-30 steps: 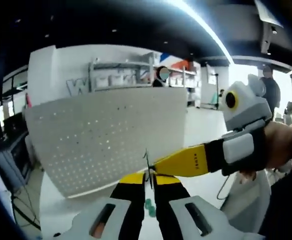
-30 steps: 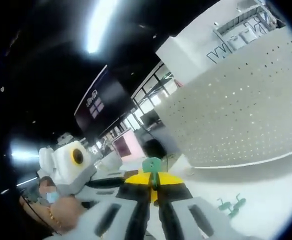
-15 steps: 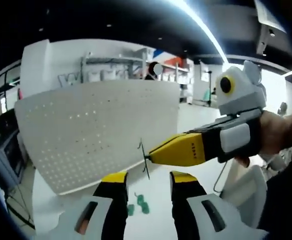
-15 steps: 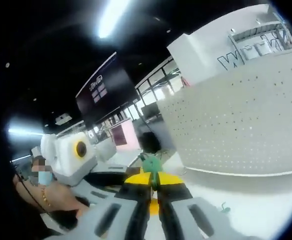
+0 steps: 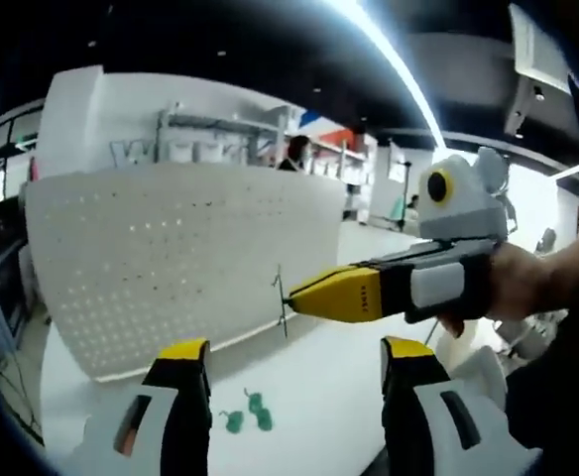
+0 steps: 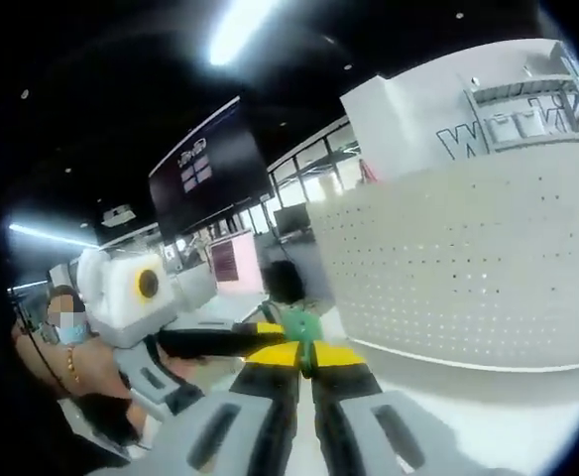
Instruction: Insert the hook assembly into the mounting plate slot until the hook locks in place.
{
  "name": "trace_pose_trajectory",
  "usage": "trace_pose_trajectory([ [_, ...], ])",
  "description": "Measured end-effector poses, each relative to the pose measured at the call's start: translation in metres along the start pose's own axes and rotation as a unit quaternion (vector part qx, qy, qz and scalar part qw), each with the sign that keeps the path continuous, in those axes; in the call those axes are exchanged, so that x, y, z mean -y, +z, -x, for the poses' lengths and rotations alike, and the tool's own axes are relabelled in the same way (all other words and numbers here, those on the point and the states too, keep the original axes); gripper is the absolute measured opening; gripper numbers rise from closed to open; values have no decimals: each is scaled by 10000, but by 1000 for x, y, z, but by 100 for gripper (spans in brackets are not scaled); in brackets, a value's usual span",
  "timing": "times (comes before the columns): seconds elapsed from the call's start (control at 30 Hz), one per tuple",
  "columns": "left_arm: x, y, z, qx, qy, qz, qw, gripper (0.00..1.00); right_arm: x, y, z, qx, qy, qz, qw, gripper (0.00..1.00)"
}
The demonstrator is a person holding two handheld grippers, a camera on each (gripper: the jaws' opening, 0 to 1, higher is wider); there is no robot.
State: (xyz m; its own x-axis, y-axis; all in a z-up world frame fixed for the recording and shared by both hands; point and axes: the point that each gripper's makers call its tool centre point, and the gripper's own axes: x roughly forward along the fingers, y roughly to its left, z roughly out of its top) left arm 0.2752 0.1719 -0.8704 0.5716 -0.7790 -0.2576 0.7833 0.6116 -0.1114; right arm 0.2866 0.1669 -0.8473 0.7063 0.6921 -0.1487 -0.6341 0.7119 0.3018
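Note:
The white perforated mounting plate point(image 5: 171, 258) stands upright on the white table point(image 5: 319, 397). My right gripper point(image 5: 291, 296) reaches in from the right, shut on the small hook assembly point(image 5: 282, 300), which is held in the air just in front of the plate's lower right part. My left gripper point(image 5: 296, 349) stands wide open below the hook, with nothing between its jaws. In the right gripper view, my right gripper point(image 6: 304, 355) pinches the green hook piece point(image 6: 302, 323), and the plate point(image 6: 468, 268) fills the right side. A yellow fingertip point(image 6: 268, 328) of the left gripper lies just left of it.
Two or three loose green hook pieces point(image 5: 250, 415) lie on the table in front of the plate. A person's hand point(image 5: 527, 283) holds the right gripper. Shelving point(image 5: 230, 144) and people stand far behind.
My left gripper has opened, let go of the hook and drawn back. The right gripper keeps the hook, still near the plate.

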Motion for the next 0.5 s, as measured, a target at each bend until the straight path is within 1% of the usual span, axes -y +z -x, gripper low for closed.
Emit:
trace_pose_trajectory([
  [0.07, -1, -1, 0, -60, 33, -27, 10000, 72, 1, 1, 0, 36, -30, -48, 10000, 1],
  [0.13, 0, 0, 1, -49, 20, -17, 10000, 77, 2, 3, 0, 72, -48, -23, 10000, 1],
  [0.2, 2, 1, 1, -1, -27, 51, 10000, 79, 2, 3, -1, 87, -55, -6, 9999, 1],
  [0.3, 3, 1, 2, -3, -34, 114, 9999, 83, 3, 4, -2, 115, -79, 27, 9999, 1],
  [0.4, 4, 1, 2, 13, 16, 164, 9999, 88, 4, 6, -3, 166, -114, 52, 9998, 1],
  [0.5, 4, -1, 2, -31, 68, 177, 9998, 92, 7, 7, -3, 216, -191, 102, 9995, 1],
])
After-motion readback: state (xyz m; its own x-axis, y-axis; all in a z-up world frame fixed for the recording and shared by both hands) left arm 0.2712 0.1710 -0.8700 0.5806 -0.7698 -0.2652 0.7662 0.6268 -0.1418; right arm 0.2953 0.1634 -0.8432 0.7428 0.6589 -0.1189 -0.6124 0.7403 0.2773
